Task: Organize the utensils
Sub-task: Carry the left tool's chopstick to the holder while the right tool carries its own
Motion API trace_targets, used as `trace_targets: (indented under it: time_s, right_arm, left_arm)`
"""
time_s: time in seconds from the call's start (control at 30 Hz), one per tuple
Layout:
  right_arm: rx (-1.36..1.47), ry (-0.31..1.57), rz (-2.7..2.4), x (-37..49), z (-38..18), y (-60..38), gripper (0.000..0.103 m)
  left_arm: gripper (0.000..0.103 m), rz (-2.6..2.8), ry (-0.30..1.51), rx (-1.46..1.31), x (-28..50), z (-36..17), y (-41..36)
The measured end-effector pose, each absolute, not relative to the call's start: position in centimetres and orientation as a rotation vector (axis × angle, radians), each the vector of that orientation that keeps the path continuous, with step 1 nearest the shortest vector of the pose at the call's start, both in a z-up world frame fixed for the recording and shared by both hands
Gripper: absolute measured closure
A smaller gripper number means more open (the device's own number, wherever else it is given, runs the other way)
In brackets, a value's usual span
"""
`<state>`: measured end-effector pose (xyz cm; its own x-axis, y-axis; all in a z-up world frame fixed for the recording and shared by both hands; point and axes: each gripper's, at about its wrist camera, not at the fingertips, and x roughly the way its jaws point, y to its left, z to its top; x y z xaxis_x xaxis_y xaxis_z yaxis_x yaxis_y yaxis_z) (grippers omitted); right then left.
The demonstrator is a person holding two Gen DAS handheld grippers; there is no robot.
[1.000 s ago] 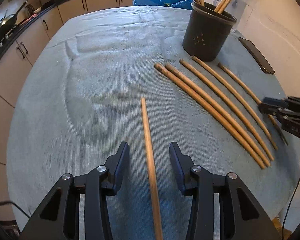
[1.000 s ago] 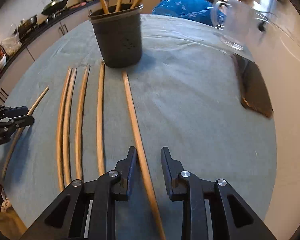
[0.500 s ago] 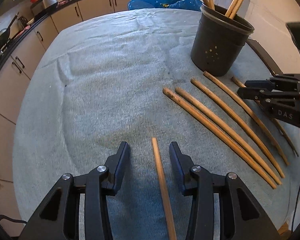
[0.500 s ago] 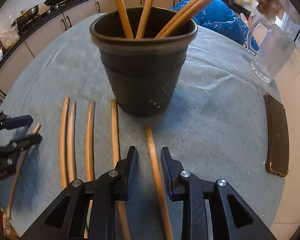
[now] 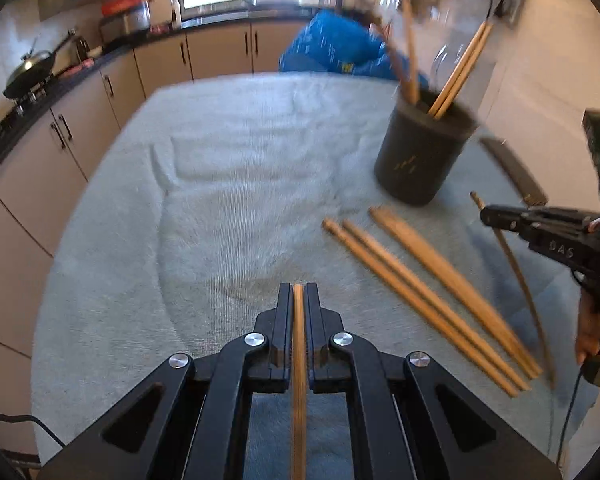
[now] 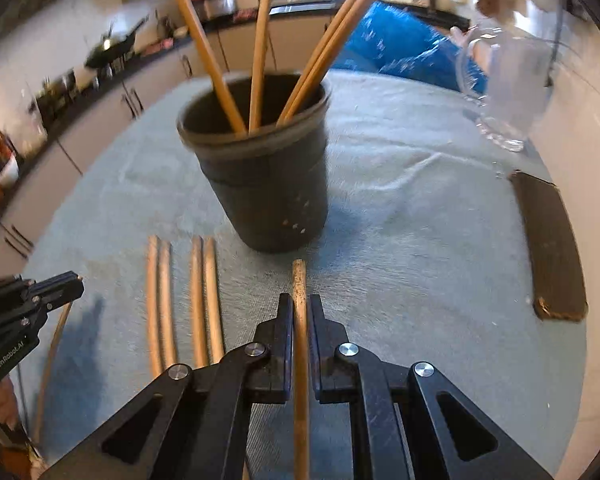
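My left gripper (image 5: 298, 290) is shut on a wooden stick (image 5: 298, 360) that runs back between its jaws, just above the grey cloth. My right gripper (image 6: 300, 302) is shut on another wooden stick (image 6: 300, 280), whose tip points at the foot of the dark pot (image 6: 264, 188). The pot (image 5: 420, 156) stands upright and holds several sticks. More wooden sticks (image 5: 428, 300) lie side by side on the cloth between the two grippers, and they show left of my right jaws as a row of sticks (image 6: 180, 300). Each gripper appears in the other's view, the right gripper (image 5: 488, 216) and the left gripper (image 6: 74, 280).
A grey cloth (image 5: 228, 184) covers the round table. A dark flat phone-like slab (image 6: 548, 248) lies at the right edge and a glass jug (image 6: 508, 80) stands behind it. A blue bag (image 5: 336, 48) sits at the far side. Kitchen cabinets (image 5: 80, 128) curve around the left.
Both grippers have shut on the sticks that lay between their open jaws. Both have lifted and tilted up, so more of the kitchen and window shows. The right gripper stays near the pot.
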<state>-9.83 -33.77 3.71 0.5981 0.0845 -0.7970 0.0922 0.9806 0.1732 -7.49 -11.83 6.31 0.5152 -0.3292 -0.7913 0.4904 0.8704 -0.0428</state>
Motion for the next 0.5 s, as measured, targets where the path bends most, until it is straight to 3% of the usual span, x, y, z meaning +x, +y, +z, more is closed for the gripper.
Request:
trace_targets:
  time_s: [0.5]
  right_arm:
    - [0.277,0.721,-0.014,-17.6,9.6,-34.0,0.096]
  left_arm:
    - [0.098,-0.539,0.701,0.004,-13.7,13.6,-9.5]
